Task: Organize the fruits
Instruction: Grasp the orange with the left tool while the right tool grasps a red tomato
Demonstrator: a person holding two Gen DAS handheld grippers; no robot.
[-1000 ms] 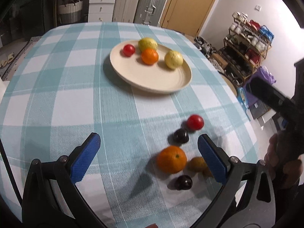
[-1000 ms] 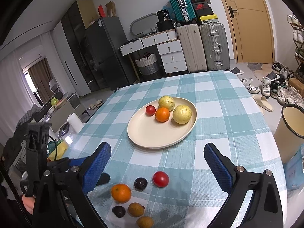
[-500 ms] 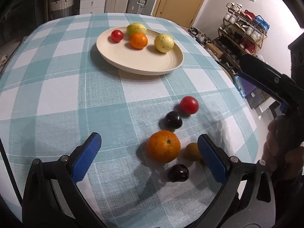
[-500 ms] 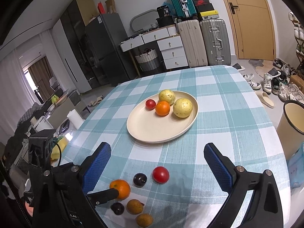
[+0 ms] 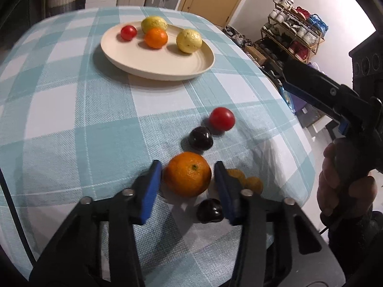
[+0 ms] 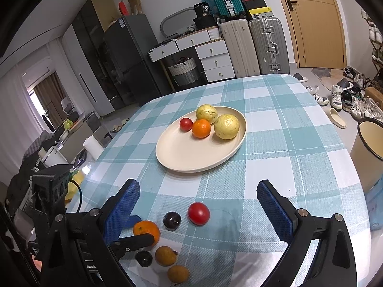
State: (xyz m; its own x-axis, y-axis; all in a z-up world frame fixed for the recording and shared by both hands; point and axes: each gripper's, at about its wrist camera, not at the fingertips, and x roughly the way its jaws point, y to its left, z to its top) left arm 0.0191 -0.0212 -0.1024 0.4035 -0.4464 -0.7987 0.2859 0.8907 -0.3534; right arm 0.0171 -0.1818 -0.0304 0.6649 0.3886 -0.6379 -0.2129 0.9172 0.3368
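A cream plate (image 5: 134, 57) (image 6: 179, 153) holds a red tomato (image 5: 128, 32), an orange (image 5: 156, 38) and two yellow fruits (image 5: 189, 41). Near the table's front lie a loose orange (image 5: 188, 173) (image 6: 146, 230), a red tomato (image 5: 222, 118) (image 6: 198, 213), two dark plums (image 5: 200, 137) (image 5: 210, 211) and two small brown fruits (image 6: 165, 255). My left gripper (image 5: 188, 179) has its blue pads closed in on both sides of the loose orange, which rests on the cloth. My right gripper (image 6: 197, 204) is open and empty, above the loose tomato.
The table has a teal and white checked cloth (image 6: 282, 131). Its edge drops off to the right, where a shoe rack (image 5: 294, 31) and a bin (image 6: 369, 141) stand. Drawers and suitcases (image 6: 253, 45) stand behind the table.
My left gripper moved down and forward to the loose orange and its jaws closed from wide open onto the orange's sides. The right gripper stayed open and barely moved.
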